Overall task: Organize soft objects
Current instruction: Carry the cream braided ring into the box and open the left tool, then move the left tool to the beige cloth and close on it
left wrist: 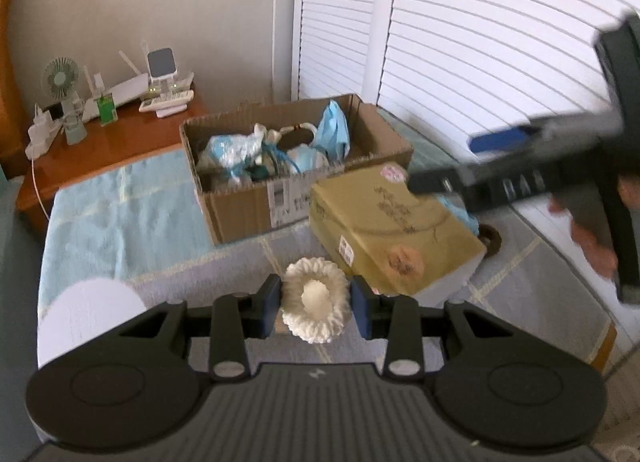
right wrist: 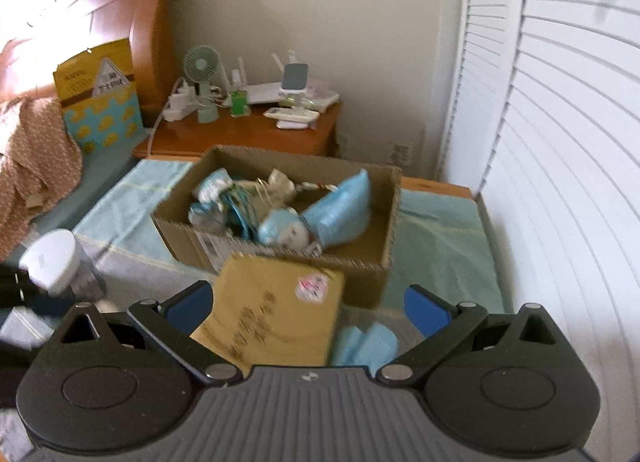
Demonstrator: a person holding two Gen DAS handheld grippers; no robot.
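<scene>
Fluffy white ring-shaped knit piece (left wrist: 315, 304), hollow middle, ruffled rim

The left gripper (left wrist: 316, 308) holds a white woolly ring (left wrist: 316, 308) between its blue pads (left wrist: 271, 306), pinched from both sides above a pale blue bedcover (left wrist: 120, 214). Beyond it stands an open cardboard box (left wrist: 248, 206) with blue and white soft things (left wrist: 280, 154) piled inside. A flat yellow box (left wrist: 396, 230) lies tilted just beside it (one corner overlapping the cardboard box's front). The right gripper (left wrist: 460, 160), blurred, reaches in from the right over the yellow box, its jaws apart. A small fan (left wrist: 61, 80) stands on the wooden nightstand (left wrist: 120, 146).
</scene>
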